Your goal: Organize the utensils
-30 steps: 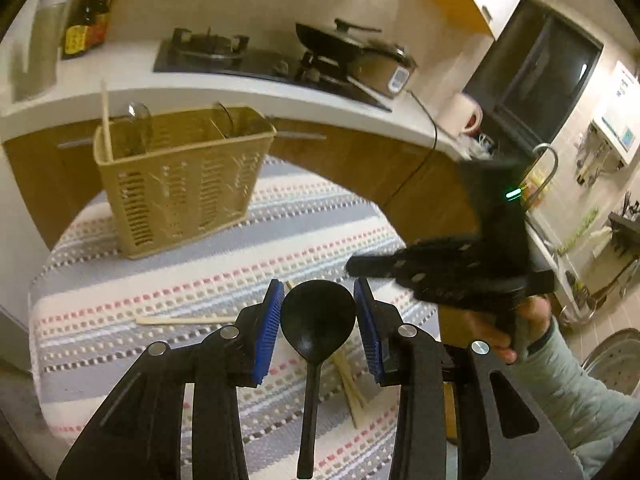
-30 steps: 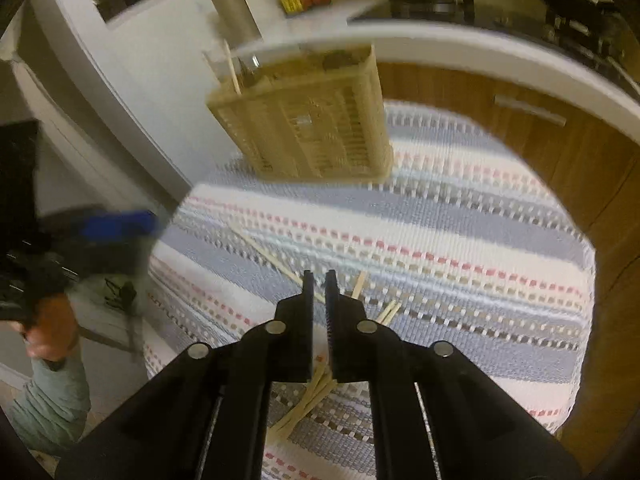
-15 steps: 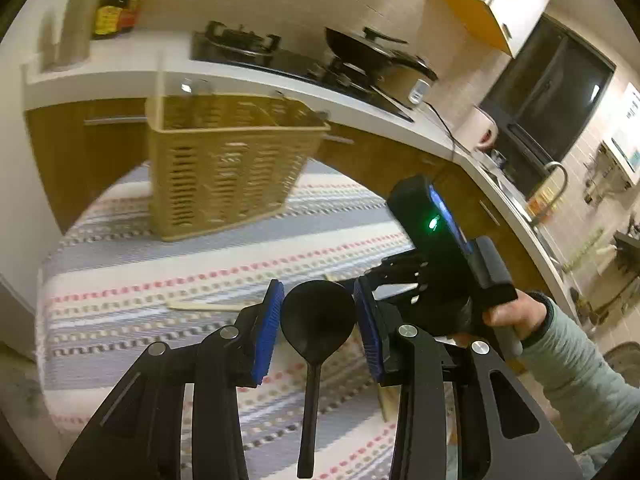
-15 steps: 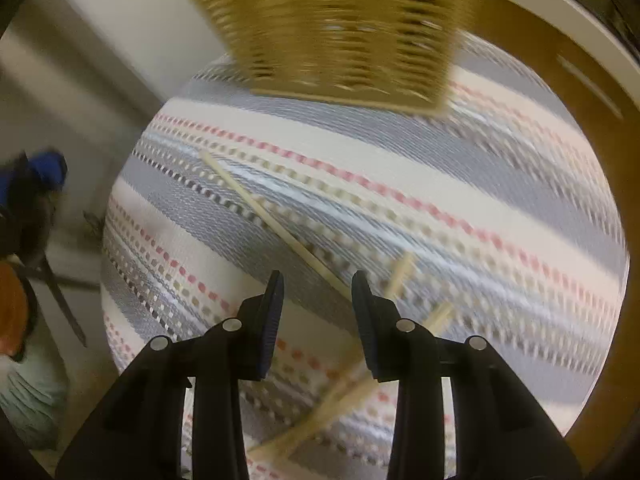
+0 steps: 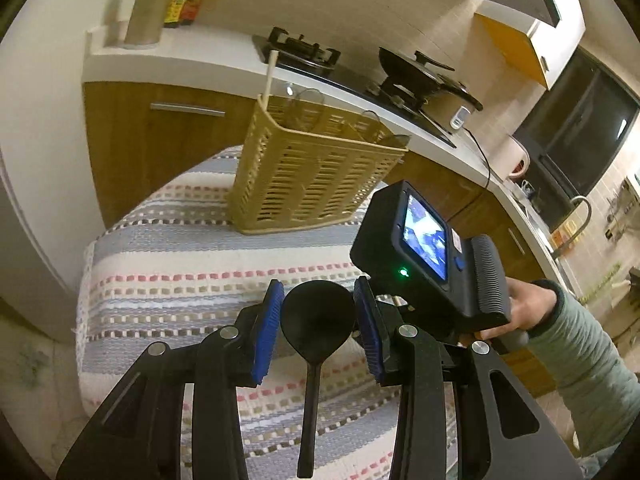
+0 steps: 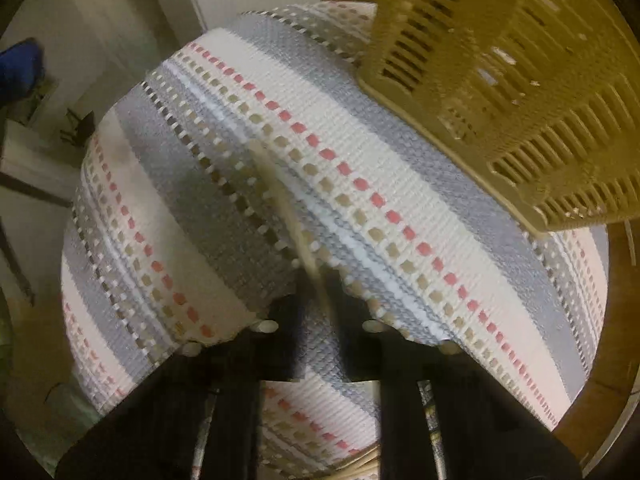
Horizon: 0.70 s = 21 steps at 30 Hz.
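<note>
Left wrist: matte black spoon (image 5: 317,326), round bowl, thin straight handle.

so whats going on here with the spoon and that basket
A person is sorting utensils with a gripper in each hand. The left gripper holds a black spoon between its blue pads, lifted above the striped cloth and facing the basket, which already holds a chopstick. The right gripper is low over the cloth around a chopstick lying there; that view is blurred, so its grip is unclear.
</note>
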{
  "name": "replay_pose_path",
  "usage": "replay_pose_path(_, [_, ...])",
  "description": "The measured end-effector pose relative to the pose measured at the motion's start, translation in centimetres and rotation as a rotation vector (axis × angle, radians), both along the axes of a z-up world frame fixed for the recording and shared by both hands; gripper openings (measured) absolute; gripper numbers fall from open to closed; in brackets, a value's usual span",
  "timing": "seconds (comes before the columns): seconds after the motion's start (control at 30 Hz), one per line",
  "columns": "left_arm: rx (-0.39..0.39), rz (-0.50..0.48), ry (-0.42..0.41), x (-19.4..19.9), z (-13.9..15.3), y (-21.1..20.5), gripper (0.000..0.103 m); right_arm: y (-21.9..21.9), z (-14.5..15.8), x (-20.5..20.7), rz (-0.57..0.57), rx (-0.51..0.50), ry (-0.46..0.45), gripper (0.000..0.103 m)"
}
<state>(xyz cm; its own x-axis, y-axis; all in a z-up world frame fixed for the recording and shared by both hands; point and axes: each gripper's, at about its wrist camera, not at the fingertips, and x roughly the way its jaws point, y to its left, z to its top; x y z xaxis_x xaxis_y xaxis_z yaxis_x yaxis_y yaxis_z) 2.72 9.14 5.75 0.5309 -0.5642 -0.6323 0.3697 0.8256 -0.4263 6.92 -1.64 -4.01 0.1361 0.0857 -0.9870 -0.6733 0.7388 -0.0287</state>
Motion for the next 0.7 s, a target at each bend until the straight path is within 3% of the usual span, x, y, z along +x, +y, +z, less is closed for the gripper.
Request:
replay_pose_path(0.17, [0.0, 0.023, -0.032, 0.3, 0.7, 0.1, 0.035, -1.2, 1.7, -1.0, -0.008, 0.089, -0.027, 0.004])
replay_pose_path(0.33, [-0.008, 0.064, -0.127, 0.7, 4.0, 0.3, 0.035, -5.0, 7.8, -2.4, -0.05, 0.268, -0.129, 0.004])
replay_pose_path(0.57, [-0.053, 0.14, -0.309, 2.9, 10.8, -1.0, 0.035, -11.7, 18.7, -1.6, -0.143, 0.512, -0.431, 0.004])
replay_pose_path(0.7, [-0.036, 0.178, -0.413, 4.6, 13.3, -3.0, 0.035, -14.3, 22.2, -0.2, -0.237, 0.584, -0.622, 0.004])
